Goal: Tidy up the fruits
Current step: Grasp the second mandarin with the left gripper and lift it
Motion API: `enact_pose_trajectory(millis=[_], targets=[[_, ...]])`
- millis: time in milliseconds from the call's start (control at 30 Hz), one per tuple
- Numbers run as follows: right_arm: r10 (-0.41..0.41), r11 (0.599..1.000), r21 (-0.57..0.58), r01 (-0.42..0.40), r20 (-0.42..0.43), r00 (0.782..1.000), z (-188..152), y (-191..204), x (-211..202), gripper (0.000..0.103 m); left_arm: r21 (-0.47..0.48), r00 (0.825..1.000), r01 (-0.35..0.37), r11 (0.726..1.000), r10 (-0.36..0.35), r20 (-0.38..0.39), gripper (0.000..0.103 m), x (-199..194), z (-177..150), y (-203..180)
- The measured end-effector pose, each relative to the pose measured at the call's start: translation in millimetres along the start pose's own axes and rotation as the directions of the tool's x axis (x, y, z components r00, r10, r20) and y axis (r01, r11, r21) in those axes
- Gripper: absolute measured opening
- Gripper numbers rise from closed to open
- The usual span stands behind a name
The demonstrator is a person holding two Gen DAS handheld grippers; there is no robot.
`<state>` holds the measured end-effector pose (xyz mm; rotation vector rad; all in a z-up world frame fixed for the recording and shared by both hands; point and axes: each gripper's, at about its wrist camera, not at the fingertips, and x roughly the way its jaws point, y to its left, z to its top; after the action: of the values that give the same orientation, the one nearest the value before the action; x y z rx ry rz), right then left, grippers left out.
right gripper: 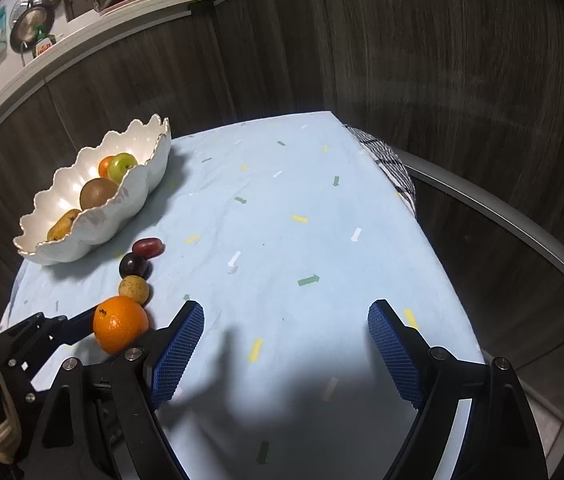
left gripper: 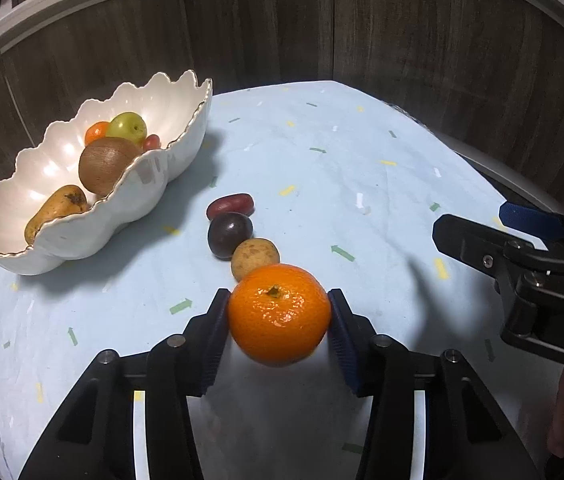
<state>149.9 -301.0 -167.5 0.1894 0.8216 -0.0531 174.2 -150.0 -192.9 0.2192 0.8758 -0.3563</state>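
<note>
Left gripper (left gripper: 278, 312) clamps an orange (left gripper: 279, 314) on the tablecloth (left gripper: 322, 168); right gripper (right gripper: 286, 344) hangs open, empty. Five fruits fill the bowl (left gripper: 153, 184); three more (left gripper: 229, 236) wait nearby.

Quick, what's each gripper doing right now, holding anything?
Left gripper: shut on the orange, one pad against each side.
Right gripper: open, nothing between its pads, only the tablecloth below.
</note>
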Motion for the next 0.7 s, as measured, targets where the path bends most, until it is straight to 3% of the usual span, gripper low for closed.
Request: enact_pose_trajectory(millis=[300,700], targets=[[0.002,1.0,-0.021,-0.002,-0.006,1.0,3,6,0,0.085,-0.001,1.0,0.006,1.0,-0.006,-0.007,0.046,-4,-1,6],[0.03,0.996,-0.081,-0.033,-0.03,0.999,16,49,13,0.085,-0.072,0.997,-0.076,0.995,0.076,0.007,0.046,-22,-8,56]])
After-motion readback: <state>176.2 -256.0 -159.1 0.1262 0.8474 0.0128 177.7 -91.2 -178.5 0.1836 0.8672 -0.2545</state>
